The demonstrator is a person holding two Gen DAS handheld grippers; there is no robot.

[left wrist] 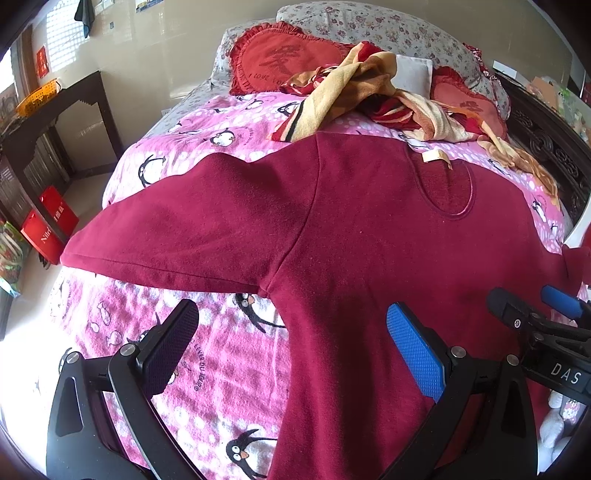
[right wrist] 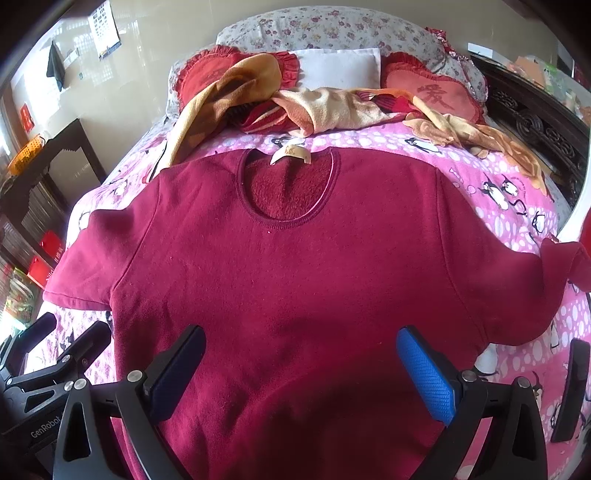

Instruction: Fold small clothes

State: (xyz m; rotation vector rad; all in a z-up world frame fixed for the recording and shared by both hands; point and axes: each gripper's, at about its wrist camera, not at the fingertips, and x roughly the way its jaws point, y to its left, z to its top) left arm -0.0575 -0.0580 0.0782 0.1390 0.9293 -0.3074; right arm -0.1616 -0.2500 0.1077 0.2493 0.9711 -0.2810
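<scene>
A dark red long-sleeved top [left wrist: 369, 229] [right wrist: 288, 266] lies flat and face up on the pink penguin bedspread [left wrist: 221, 122] [right wrist: 509, 199], collar toward the pillows, both sleeves spread outward. My left gripper [left wrist: 291, 343] is open above the top's left side, just below the left armpit. My right gripper [right wrist: 303, 373] is open over the middle of the body. Nothing sits between either pair of fingers. The right gripper's tips [left wrist: 532, 302] show at the right edge of the left wrist view. The left gripper [right wrist: 59, 343] shows at the lower left of the right wrist view.
A crumpled yellow and red blanket [left wrist: 369, 92] [right wrist: 295, 107] lies beyond the collar, with red heart cushions [left wrist: 288, 59] [right wrist: 436, 92] and a floral pillow [right wrist: 332, 29] behind. A dark carved headboard [right wrist: 535, 125] runs along the right. A dark side table [left wrist: 55, 107] and red boxes [left wrist: 48, 225] stand left.
</scene>
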